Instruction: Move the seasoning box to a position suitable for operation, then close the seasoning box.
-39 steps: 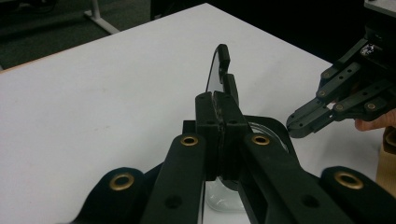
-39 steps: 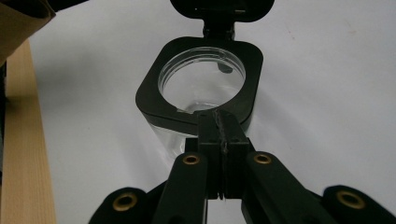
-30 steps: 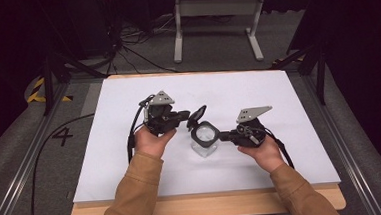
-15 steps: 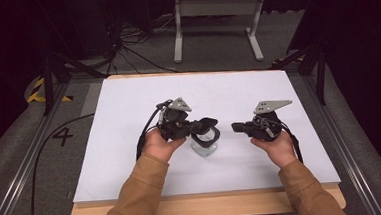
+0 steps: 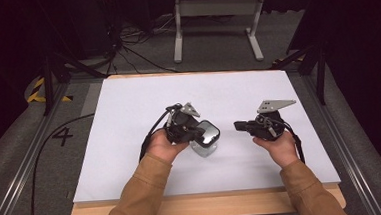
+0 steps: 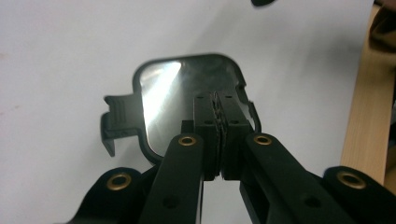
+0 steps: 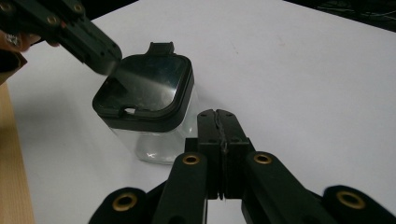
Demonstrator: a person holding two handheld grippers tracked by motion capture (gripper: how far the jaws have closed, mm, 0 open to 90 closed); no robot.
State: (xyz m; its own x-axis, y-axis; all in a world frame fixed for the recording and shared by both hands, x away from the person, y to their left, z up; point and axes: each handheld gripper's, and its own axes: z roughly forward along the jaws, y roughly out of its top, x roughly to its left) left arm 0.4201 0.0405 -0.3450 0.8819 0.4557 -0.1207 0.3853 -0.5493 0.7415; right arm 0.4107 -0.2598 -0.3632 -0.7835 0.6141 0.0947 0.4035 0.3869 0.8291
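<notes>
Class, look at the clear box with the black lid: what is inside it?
Through the box's clear wall nothing shows inside. The black lid covers the top, so the upper part stays hidden.

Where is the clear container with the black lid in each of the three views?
High view: container just below centre, at the left gripper tips.
Left gripper view: centre, lid seen from above, closed jaws over it.
Right gripper view: left of centre, upright.
Shared landmark: white tabletop.
</notes>
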